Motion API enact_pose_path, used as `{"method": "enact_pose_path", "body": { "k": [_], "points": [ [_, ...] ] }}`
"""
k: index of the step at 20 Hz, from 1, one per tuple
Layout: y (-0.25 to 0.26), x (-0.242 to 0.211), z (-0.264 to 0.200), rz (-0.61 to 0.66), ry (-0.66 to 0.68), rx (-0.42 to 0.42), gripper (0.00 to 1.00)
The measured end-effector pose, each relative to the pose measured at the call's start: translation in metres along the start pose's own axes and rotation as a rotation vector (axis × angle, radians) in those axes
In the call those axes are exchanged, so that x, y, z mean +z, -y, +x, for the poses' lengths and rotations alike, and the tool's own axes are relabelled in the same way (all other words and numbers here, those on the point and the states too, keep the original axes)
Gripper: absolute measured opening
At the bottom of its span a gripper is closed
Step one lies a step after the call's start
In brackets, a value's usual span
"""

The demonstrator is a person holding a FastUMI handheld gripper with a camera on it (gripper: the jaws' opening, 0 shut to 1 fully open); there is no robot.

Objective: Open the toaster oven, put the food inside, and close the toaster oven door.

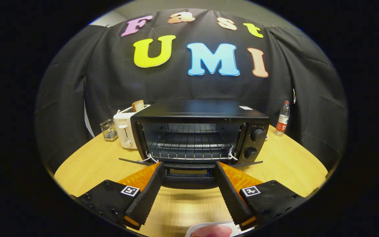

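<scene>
Right below the gripper, nearest of all, a pale plate peeks in with something pinkish on it; too little shows to say what the food is.

By size, the round wooden table comes first, carrying everything else. On it the black toaster oven stands square ahead of the fingers, its door dropped flat toward them, so the wire rack inside is in plain sight. Nothing lies on that rack. Two knobs sit one above the other on the oven's right panel.

The tongs are spread wide, gripping nothing: their two fingers reach forward with the tips at the near edge of the lowered door, one on each side of its middle. Whether they touch the door I cannot tell.

Just left of the oven, close against its side, stands a white pop-up toaster with a slice of bread poking out of its slot. A small wire holder sits further left, beside the toaster. A clear water bottle with a red label stands upright to the right, well apart from the oven, close to the wall cloth.
</scene>
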State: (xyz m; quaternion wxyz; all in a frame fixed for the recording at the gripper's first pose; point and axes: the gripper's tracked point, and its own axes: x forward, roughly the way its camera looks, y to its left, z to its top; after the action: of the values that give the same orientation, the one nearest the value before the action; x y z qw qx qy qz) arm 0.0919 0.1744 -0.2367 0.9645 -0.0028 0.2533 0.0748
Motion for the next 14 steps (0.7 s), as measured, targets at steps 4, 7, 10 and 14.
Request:
{"method": "enact_pose_path", "body": {
  "k": [4, 7, 10, 14],
  "points": [
    [-0.001, -0.032, -0.007, 0.005, -0.095, -0.001, 0.97],
    [0.000, -0.046, -0.022, 0.053, -0.164, 0.007, 0.97],
    [0.002, -0.045, -0.043, 0.108, -0.181, 0.052, 0.97],
    [0.011, -0.045, -0.080, 0.145, -0.265, 0.171, 0.97]
  ]
}}
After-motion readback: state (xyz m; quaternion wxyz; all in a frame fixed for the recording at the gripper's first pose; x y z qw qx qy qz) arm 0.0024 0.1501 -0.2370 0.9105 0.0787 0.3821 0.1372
